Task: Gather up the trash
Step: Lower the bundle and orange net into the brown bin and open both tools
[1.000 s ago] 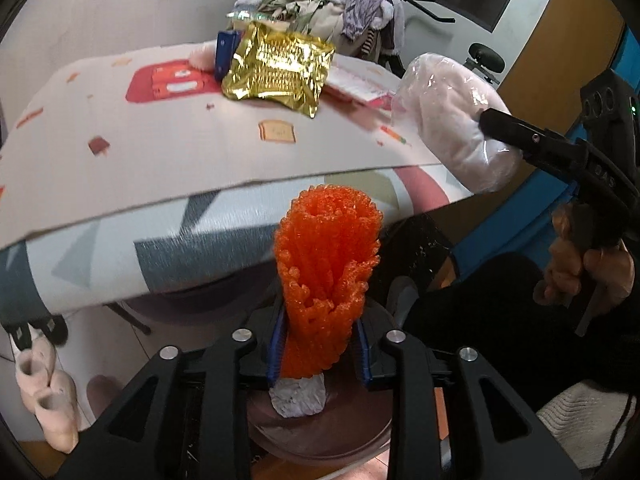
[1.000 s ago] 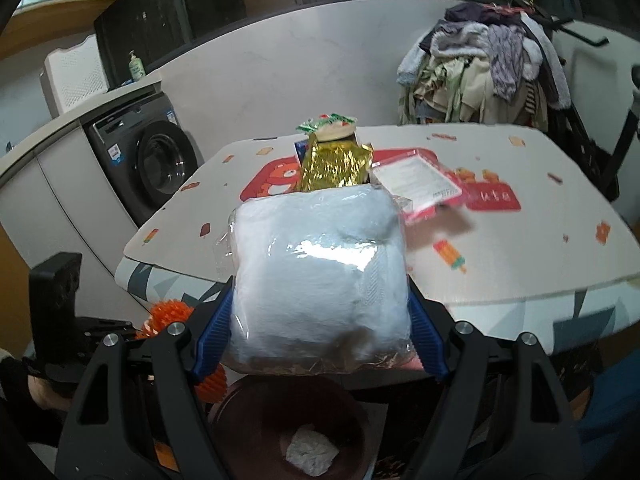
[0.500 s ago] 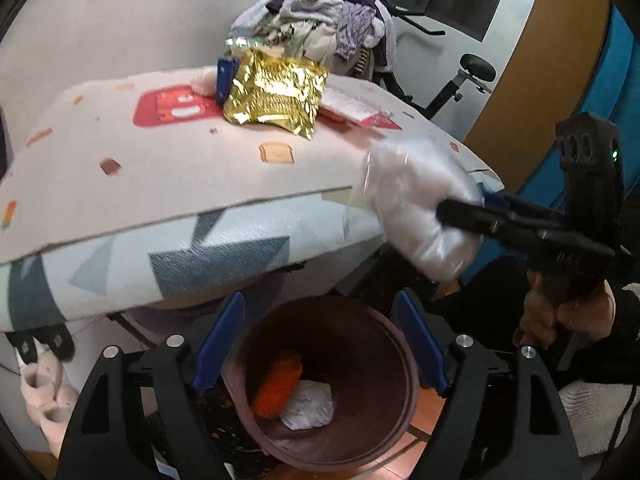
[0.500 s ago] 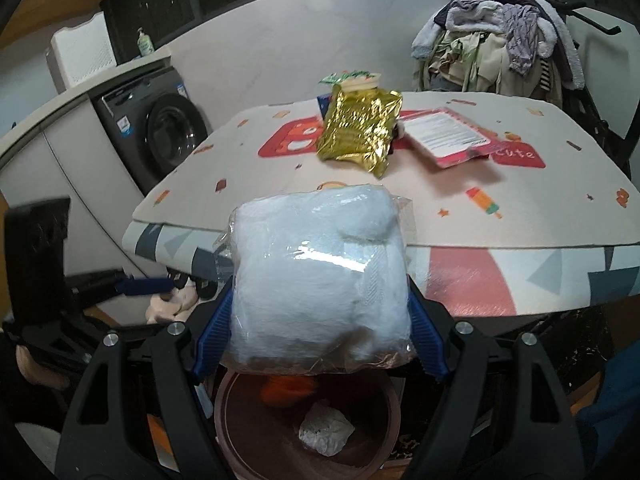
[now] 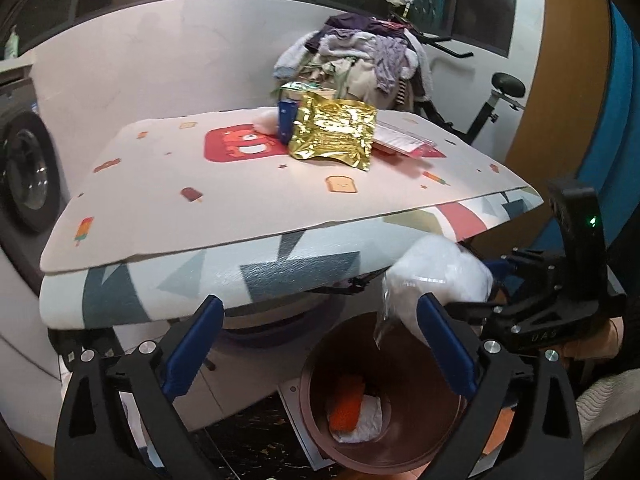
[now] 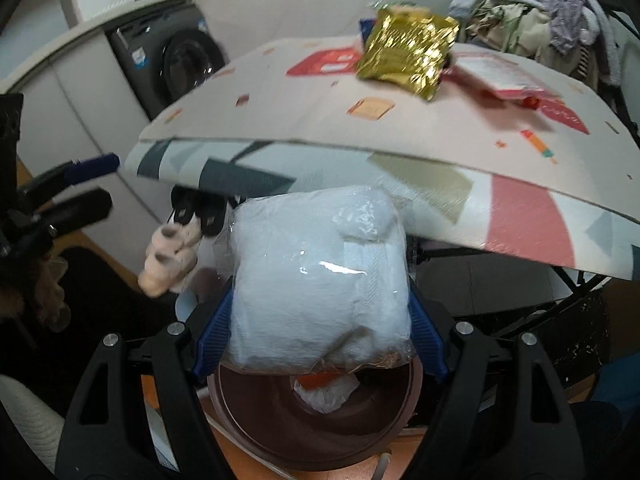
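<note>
The brown bin (image 5: 384, 440) already contains an orange net and crumpled paper; the right hand-held gripper (image 6: 320, 332) clamps a plastic-wrapped white bundle (image 6: 320, 276) above it, the left hand-held gripper (image 5: 320, 352) hangs wide open and empty, and the gold foil packet (image 5: 334, 134) remains on the counter (image 5: 200, 208).

Clear-wrapped white tissue pack (image 6: 320, 276) sat mid-frame, above brown bin (image 6: 312, 432). Orange mesh (image 5: 346, 404) and crumpled white paper (image 5: 366, 420) lay inside, lower centre. Gold foil packet (image 5: 334, 136) rested upper centre.
</note>
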Action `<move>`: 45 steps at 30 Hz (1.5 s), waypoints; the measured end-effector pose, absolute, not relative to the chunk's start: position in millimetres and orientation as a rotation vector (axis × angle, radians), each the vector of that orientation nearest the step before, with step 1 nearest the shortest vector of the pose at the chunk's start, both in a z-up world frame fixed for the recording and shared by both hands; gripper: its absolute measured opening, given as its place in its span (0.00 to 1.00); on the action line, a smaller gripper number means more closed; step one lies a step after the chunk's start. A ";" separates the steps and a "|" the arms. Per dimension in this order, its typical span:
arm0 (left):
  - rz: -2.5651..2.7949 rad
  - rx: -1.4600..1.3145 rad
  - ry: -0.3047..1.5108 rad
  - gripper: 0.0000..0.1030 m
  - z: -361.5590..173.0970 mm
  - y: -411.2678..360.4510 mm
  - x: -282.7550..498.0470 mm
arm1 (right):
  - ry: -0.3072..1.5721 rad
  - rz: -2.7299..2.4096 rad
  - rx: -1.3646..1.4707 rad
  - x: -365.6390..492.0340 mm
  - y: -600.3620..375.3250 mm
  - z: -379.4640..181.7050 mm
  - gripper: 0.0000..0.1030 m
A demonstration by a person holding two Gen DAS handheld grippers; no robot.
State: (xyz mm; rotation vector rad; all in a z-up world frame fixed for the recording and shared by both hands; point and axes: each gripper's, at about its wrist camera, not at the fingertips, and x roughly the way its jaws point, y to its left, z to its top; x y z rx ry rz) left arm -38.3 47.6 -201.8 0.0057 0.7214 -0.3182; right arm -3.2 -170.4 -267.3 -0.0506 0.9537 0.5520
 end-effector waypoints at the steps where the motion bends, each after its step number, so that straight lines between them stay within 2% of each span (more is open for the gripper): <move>1: -0.307 0.003 0.718 0.92 -203.5 49.3 -40.0 | 0.971 0.550 -0.054 -1.6 -169.3 -271.8 0.75; 11: -0.251 -0.039 0.742 0.92 -212.4 62.6 -39.4 | 1.079 0.540 -0.095 3.0 -162.4 -294.2 0.76; 28: -0.237 -0.029 0.761 0.93 -216.7 62.3 -36.7 | 1.124 0.511 -0.092 7.0 -163.8 -303.3 0.78; 34: -0.230 -0.035 0.772 0.93 -218.4 64.6 -34.5 | 1.149 0.480 -0.092 10.5 -165.3 -308.1 0.88; 36: -0.225 -0.037 0.774 0.93 -218.8 65.7 -34.1 | 1.141 0.466 -0.087 10.6 -167.4 -306.9 0.94; 45: -0.215 -0.042 0.782 0.94 -220.0 68.2 -33.0 | 1.123 0.430 -0.044 13.3 -178.2 -303.0 0.94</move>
